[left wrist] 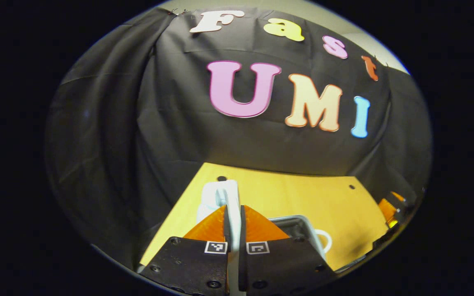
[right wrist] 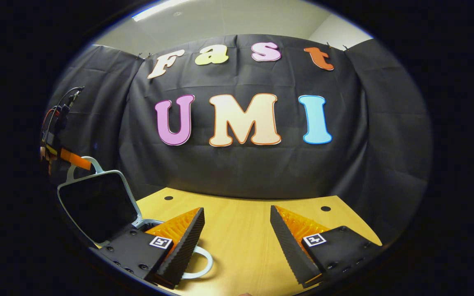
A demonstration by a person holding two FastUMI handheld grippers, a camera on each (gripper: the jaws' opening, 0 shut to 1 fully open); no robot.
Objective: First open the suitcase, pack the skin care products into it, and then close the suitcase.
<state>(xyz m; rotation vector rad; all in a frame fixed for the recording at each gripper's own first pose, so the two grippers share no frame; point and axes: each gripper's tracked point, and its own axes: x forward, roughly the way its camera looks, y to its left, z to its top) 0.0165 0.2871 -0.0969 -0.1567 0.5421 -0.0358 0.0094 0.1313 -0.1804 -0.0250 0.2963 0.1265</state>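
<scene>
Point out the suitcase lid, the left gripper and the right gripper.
suitcase lid (right wrist: 97, 205): right gripper view, dark inner face.
left gripper (left wrist: 233, 224): left gripper view, between fingertips, clamped on the lid's handle.
right gripper (right wrist: 237, 218): right gripper view, open gap.

Table (right wrist: 241, 230) smooth pale wood; wall cloth (right wrist: 241, 172) matt, creased; suitcase (right wrist: 97, 205) lid lining matt.

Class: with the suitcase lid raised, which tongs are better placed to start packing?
Right. The right tongs are open and empty above the table; the left tongs are shut on the handle of the raised lid, holding it up.
</scene>
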